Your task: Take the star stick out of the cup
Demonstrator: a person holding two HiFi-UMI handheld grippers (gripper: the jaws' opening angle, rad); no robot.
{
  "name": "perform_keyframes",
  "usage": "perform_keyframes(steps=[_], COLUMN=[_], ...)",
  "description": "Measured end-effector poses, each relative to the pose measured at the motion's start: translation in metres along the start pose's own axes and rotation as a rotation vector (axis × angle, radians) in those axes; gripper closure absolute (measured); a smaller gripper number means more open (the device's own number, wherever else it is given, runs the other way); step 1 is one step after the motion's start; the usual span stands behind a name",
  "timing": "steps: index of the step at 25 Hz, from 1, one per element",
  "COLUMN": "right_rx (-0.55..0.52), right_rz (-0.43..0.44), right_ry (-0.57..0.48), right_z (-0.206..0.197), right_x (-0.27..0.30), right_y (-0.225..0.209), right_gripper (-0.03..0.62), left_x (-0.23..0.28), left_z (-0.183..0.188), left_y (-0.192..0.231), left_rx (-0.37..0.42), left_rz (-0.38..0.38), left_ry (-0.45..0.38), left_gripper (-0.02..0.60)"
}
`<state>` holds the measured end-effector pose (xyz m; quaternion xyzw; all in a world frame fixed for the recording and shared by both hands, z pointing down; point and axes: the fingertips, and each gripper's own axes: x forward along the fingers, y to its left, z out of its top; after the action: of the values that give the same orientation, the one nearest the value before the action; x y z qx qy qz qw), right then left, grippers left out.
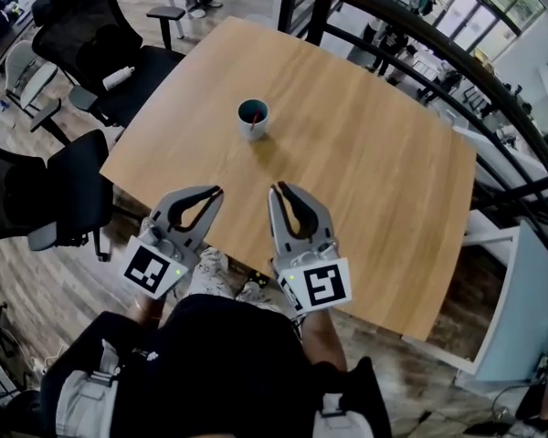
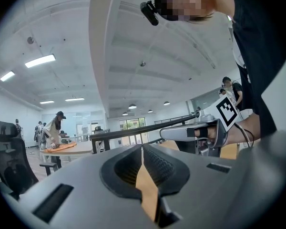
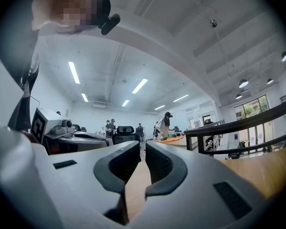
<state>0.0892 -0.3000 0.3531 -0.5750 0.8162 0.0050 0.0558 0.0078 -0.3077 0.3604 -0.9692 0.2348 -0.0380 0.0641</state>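
Cup (image 1: 253, 119): upright on the counter (image 1: 374, 190), well ahead of both claws.
Star stick (image 1: 255, 114): inside the cup, only a red bit showing.
Left claw (image 1: 217, 191): closed, empty, at the near edge.
Right claw (image 1: 278, 189): narrowed to a slit, empty.
Between: bare wood.
Around: black chairs (image 1: 96, 26) on the left, railing (image 1: 411, 67) on the right.

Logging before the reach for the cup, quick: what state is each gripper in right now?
Left gripper: closed, holding nothing.
Right gripper: closed, holding nothing.
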Motion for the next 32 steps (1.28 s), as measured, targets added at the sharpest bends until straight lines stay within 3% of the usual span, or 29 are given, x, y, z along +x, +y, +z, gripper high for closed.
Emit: perform_keyframes(steps=[15,24,32], right_rx=[0.002,0.024,0.017], right_rz=[-0.037,-0.070,-0.095], right_ry=[0.066,0.119,0.172], right_z=[-0.043,-0.072,-0.110], right_x=[0.071,0.097,0.122], right_y=[-0.029,-0.047,-0.063], right_gripper=[0.566,0.534,0.526], left_x=[0.034,0.057,0.072], left_z=[-0.032,-0.048,-0.069], left_y=[0.063,0.074,0.094], left_rx=[-0.023,0.016,-0.033], left_rz=[-0.006,-0.070,-0.077], left_ry=[0.033,0.068,0.079], left_gripper=[0.558,0.558,0.558])
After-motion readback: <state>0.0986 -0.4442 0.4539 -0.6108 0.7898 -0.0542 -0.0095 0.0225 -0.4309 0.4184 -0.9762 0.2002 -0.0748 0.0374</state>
